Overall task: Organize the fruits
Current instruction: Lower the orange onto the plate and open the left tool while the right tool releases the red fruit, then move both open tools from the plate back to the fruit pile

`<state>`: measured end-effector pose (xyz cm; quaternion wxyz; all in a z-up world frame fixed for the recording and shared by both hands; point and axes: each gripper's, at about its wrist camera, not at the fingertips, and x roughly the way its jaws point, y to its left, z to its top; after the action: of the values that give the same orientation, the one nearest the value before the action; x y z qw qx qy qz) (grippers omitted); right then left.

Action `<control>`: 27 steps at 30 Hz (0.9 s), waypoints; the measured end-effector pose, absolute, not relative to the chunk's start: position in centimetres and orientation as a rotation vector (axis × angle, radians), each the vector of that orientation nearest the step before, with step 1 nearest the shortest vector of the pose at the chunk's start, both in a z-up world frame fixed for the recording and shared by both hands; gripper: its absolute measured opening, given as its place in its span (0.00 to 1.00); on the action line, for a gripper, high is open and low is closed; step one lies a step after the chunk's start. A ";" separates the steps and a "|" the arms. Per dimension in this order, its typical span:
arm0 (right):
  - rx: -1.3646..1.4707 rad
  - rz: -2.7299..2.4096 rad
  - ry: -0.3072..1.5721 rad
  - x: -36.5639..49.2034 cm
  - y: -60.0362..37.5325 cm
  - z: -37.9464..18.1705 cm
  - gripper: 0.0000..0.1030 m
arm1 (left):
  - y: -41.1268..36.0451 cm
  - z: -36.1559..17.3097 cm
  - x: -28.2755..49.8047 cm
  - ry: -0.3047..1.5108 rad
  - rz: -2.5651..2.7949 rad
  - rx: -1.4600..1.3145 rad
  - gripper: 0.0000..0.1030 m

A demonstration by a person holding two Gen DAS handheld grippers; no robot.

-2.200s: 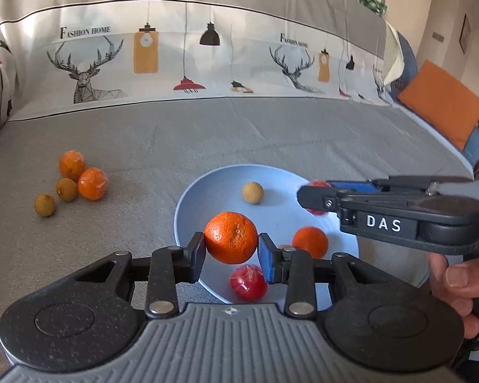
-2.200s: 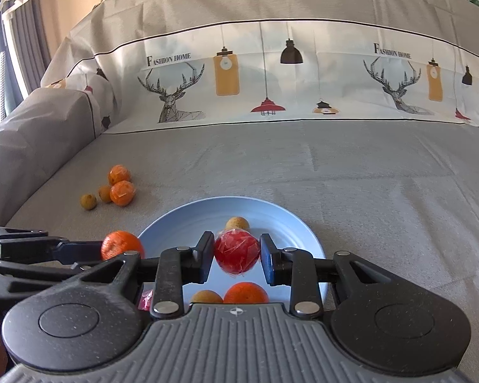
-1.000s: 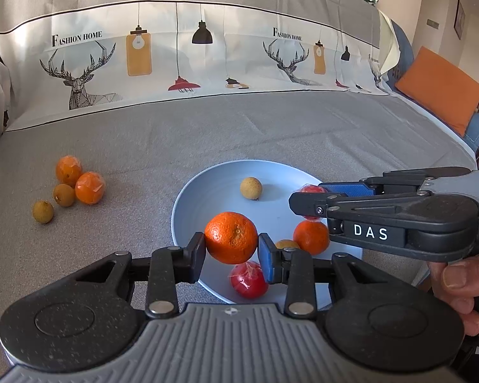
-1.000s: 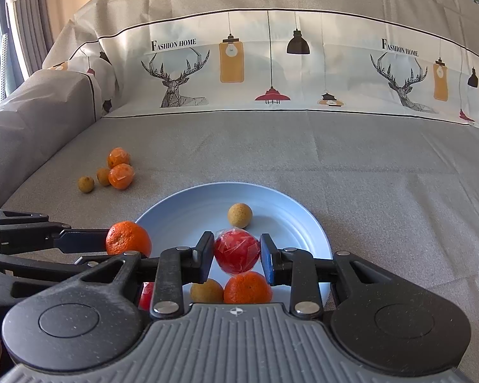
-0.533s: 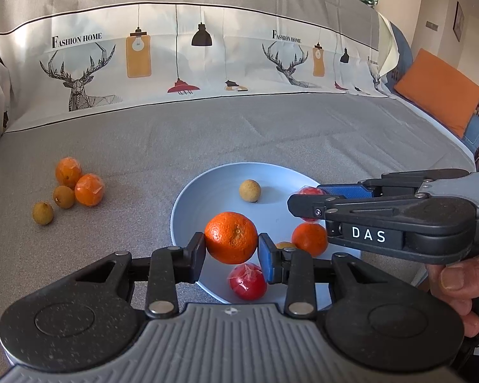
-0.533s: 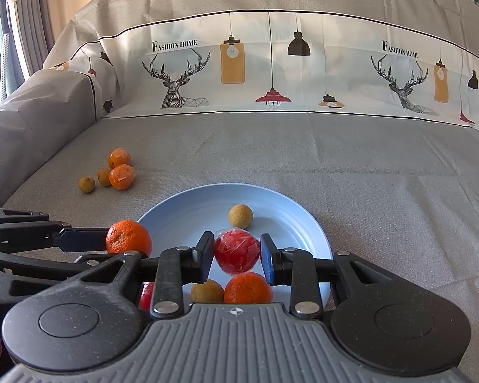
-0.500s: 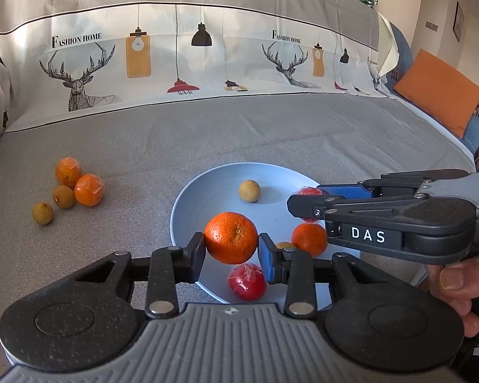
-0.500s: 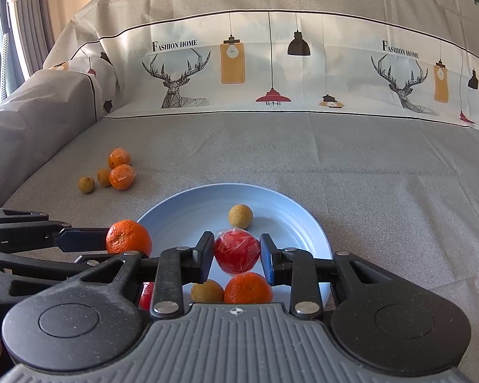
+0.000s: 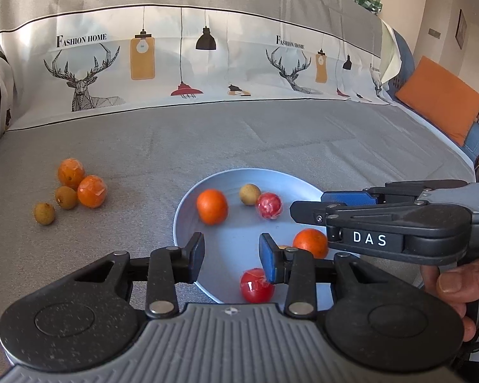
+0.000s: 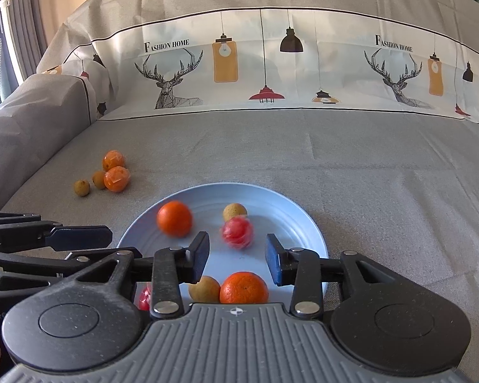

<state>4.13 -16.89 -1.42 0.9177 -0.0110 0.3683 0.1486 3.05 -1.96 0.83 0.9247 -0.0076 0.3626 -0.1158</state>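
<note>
A light blue plate [image 9: 236, 249] lies on the grey sofa cover and also shows in the right wrist view [image 10: 290, 214]. My left gripper [image 9: 232, 252] is open and empty over its near left rim. My right gripper [image 10: 238, 255] is open and empty over its near side. An orange [image 9: 212, 206] and a red wrapped fruit [image 9: 269, 206] lie on the plate, blurred in the right wrist view as the orange [image 10: 174, 218] and the red fruit [image 10: 237, 232]. A longan [image 9: 249, 194], another orange [image 9: 310, 242] and another red fruit [image 9: 257, 285] also lie there.
Two wrapped oranges [image 9: 92, 191] and two longans [image 9: 44, 213] lie on the cover left of the plate. The printed sofa back [image 9: 175, 63] rises behind. An orange cushion [image 9: 440, 102] is at the far right. A grey armrest [image 10: 32, 111] stands on the left.
Both grippers opened. The orange left my left gripper and the red fruit left my right gripper; both now lie on the plate, still blurred.
</note>
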 end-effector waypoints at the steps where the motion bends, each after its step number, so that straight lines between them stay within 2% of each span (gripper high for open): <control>1: -0.022 0.306 0.757 4.1 -16.9 -1.4 0.39 | -1.9 0.8 3.1 0.744 -0.238 -0.015 0.40; 27: -0.019 0.301 0.757 4.2 -17.0 -1.2 0.40 | -1.5 1.2 2.9 0.733 -0.223 -0.029 0.40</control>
<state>4.18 -16.99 -1.24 0.9182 -0.0092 0.3679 0.1466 2.94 -1.53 1.21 0.9275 -0.0140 0.3574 -0.1089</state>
